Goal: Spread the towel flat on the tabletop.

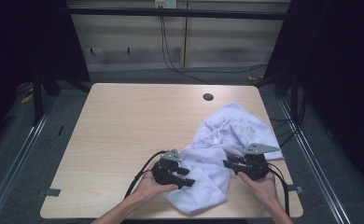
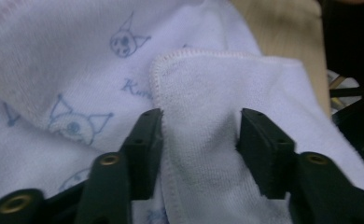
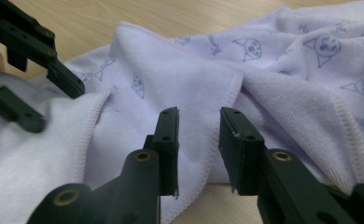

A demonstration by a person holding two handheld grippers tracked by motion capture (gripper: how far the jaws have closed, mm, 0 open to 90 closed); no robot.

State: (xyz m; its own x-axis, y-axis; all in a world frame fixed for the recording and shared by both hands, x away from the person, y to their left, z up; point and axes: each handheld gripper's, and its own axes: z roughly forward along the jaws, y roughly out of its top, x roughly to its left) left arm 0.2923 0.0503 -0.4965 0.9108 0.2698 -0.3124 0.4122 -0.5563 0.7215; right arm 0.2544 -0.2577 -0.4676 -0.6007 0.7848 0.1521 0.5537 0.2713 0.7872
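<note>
One wooden table (image 1: 124,140) stands here, with one round hole (image 1: 208,97) near its far edge. One white towel (image 1: 227,135) with small printed faces lies crumpled on it. Two black grippers are present, the left gripper (image 1: 189,177) and the right gripper (image 1: 227,162), each held by one hand.

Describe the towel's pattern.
White towel printed with small blue cat-like faces and lettering; clearest in the right gripper view.

The table (image 1: 124,135) was light wood with a small round hole (image 1: 208,97) near the far edge. A crumpled white towel (image 1: 227,135) with little cat doodles lay on its right side.
</note>
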